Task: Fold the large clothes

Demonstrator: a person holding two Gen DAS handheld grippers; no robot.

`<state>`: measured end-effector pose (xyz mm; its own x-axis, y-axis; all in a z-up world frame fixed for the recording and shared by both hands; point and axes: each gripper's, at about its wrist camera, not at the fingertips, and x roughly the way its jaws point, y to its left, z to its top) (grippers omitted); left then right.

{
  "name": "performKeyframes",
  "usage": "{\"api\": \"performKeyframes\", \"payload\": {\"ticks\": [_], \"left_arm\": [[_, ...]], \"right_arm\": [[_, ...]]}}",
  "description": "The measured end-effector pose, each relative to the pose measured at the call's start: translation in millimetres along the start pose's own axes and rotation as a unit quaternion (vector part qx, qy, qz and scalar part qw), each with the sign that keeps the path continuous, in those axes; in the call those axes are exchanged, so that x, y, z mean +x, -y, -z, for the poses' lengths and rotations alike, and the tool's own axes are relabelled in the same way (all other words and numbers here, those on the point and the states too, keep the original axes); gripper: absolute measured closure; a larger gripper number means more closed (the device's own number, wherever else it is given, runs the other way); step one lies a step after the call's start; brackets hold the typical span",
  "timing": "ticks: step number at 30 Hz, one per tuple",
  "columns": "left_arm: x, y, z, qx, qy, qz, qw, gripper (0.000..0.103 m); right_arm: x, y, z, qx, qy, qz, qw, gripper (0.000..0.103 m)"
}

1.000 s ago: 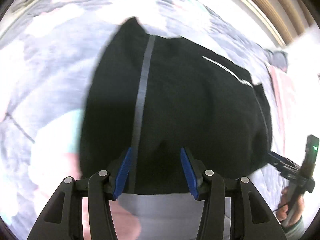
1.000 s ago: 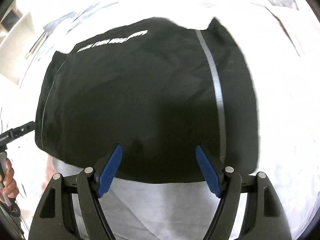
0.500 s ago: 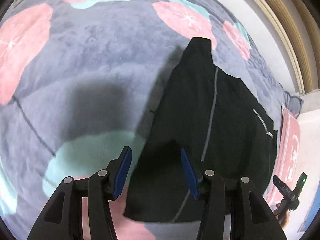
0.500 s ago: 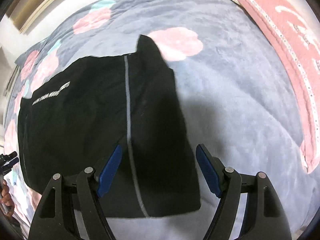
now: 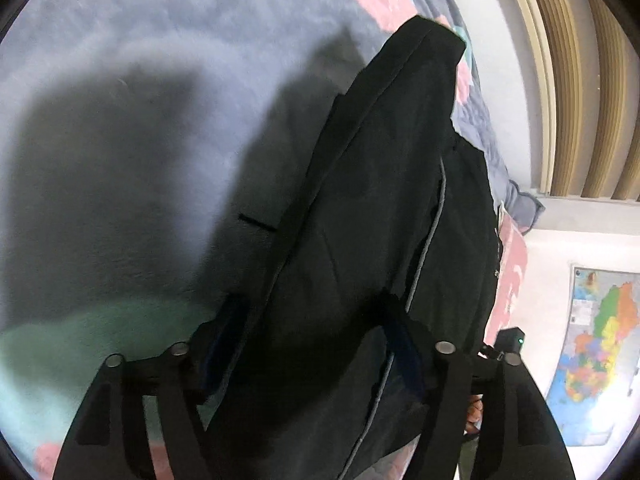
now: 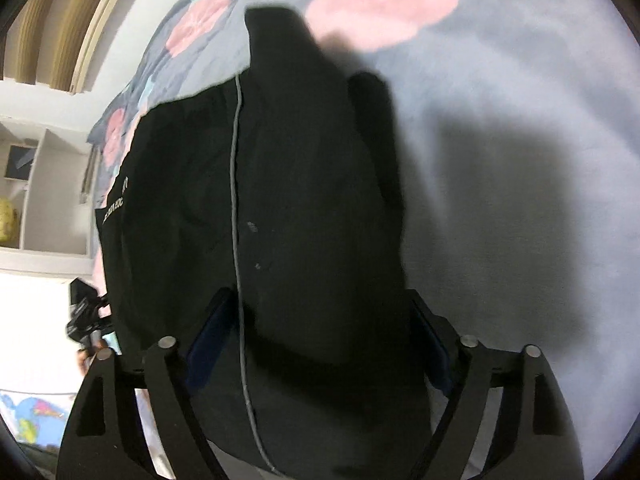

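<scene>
The black garment [image 5: 384, 208] lies on the blanket [image 5: 120, 60], a grey-blue fleece with pink and teal blotches, and it fills the middle of both wrist views. In the left view it runs from between the fingers up to a narrow folded end near the blanket's far edge, with a thin grey stripe [image 5: 434, 216] along its right part and a dark shadow on the blanket to its left. The left gripper [image 5: 316, 344] has its jaws spread, one blue pad on each side of the cloth; the garment's near edge lies between and over them, and whether the pads touch the fabric cannot be told. In the right view the garment [image 6: 304, 208] again reaches from the fingers up to a narrow tip just beside a pink blotch [image 6: 384, 4] of the blanket [image 6: 520, 120]. The grey stripe [image 6: 236, 200] runs down its left half, and small white lettering [image 6: 116, 204] sits near its left edge. The right gripper [image 6: 320, 340] is likewise spread wide, the cloth lying between its blue pads, contact unclear. Beyond the garment's left edge the other gripper shows dimly against a shelf [image 6: 36, 184]. A map [image 5: 596, 352] hangs on the wall to the garment's right in the left view.
</scene>
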<state>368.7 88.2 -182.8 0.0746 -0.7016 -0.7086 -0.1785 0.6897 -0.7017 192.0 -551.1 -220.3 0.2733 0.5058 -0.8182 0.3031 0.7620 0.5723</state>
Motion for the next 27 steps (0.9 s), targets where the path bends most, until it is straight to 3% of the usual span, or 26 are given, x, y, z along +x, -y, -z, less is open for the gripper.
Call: {"api": "performKeyframes", "payload": {"ticks": [3, 8, 9, 10, 11, 12, 15, 18, 21, 23, 24, 25, 26, 27], "left_arm": [[7.3, 0.7, -2.0, 0.000, -0.002, 0.007, 1.0000, 0.026], [11.9, -3.9, -2.6, -0.011, 0.001, 0.031, 0.9995, 0.026], [12.9, -2.5, -6.0, -0.009, 0.002, 0.030, 0.9995, 0.028], [9.2, 2.8, -3.2, 0.003, 0.007, 0.033, 0.9994, 0.043], [5.9, 7.3, -0.8, 0.014, 0.005, 0.043, 0.9989, 0.046], [0.5, 14.3, 3.1, 0.029, 0.007, 0.043, 0.9986, 0.046], [-13.3, 30.5, 11.6, 0.063, 0.005, 0.070, 0.9956, 0.047], [-7.5, 28.1, 9.1, 0.057, -0.002, 0.060, 0.9966, 0.046], [17.8, 13.2, -1.0, 0.026, -0.012, 0.049, 0.9984, 0.032], [26.8, 2.8, -2.8, -0.003, -0.014, 0.069, 0.9975, 0.030], [25.8, 2.5, -2.2, -0.011, -0.009, 0.074, 0.9972, 0.031], [22.1, 7.6, 0.4, -0.003, -0.002, 0.071, 0.9975, 0.040], [17.5, 15.0, 4.6, 0.012, 0.005, 0.066, 0.9977, 0.046], [8.7, 25.7, 13.4, 0.037, 0.014, 0.060, 0.9974, 0.059]], "right_arm": [[22.2, 1.4, -6.1, 0.000, -0.021, -0.026, 0.999, 0.009], [32.9, 3.0, -8.3, -0.001, -0.017, -0.044, 0.999, 0.006], [25.5, 5.4, 0.3, -0.005, -0.014, -0.044, 0.999, 0.010], [20.2, 4.4, 3.3, -0.012, -0.010, -0.043, 0.999, 0.014], [13.7, 2.1, 5.8, -0.023, -0.005, -0.041, 0.999, 0.021], [6.7, 0.1, 9.3, -0.030, -0.002, -0.040, 0.999, 0.030], [-7.9, -5.1, 16.5, -0.049, 0.002, -0.034, 0.998, 0.034], [-5.4, -1.1, 13.7, -0.049, -0.009, -0.028, 0.998, 0.030], [6.5, 7.3, 7.6, -0.024, -0.020, -0.040, 0.999, 0.017], [13.3, 8.1, 8.0, -0.016, -0.020, -0.040, 0.999, 0.015], [12.0, 6.4, 9.0, -0.018, -0.018, -0.035, 0.999, 0.016], [9.0, 4.7, 10.0, -0.020, -0.015, -0.032, 0.999, 0.018], [1.6, 0.4, 13.0, -0.030, -0.008, -0.026, 0.999, 0.026], [-6.3, -4.2, 17.6, -0.039, -0.002, -0.022, 0.999, 0.037]]}}
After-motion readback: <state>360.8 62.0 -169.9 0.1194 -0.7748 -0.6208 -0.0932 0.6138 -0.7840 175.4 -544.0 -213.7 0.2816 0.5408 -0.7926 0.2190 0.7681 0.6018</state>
